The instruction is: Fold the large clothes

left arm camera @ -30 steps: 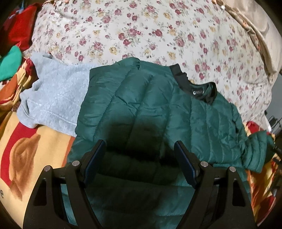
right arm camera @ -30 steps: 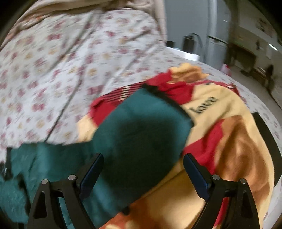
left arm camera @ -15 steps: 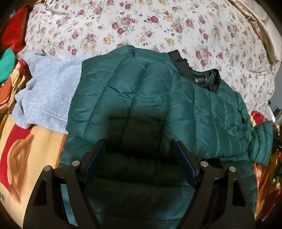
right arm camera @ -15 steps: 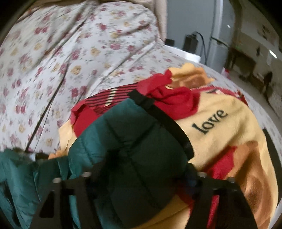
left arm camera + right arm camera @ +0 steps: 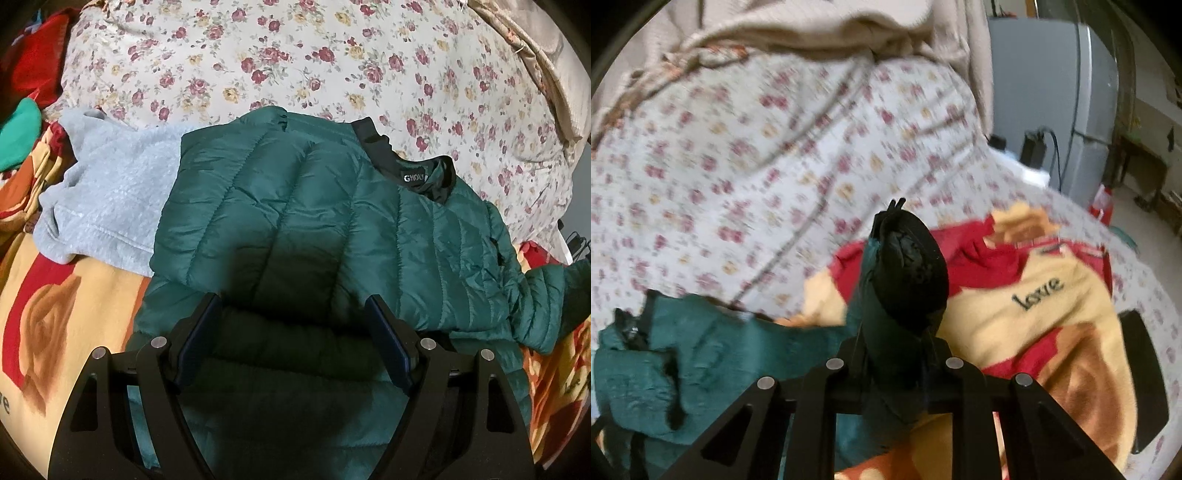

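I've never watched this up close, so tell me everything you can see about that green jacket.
The green jacket is quilted and puffy, with a slightly shiny shell, a black collar and a label inside it. It lies flat on the bed, one sleeve folded across its body, partly covering a grey sweater. The right gripper has its jaws shut on the other sleeve, cuff raised. The left gripper hovers open above it.

Dark green quilted puffer jacket (image 5: 332, 221), black collar, half folded on the bed, sleeve cuff (image 5: 908, 273) raised.
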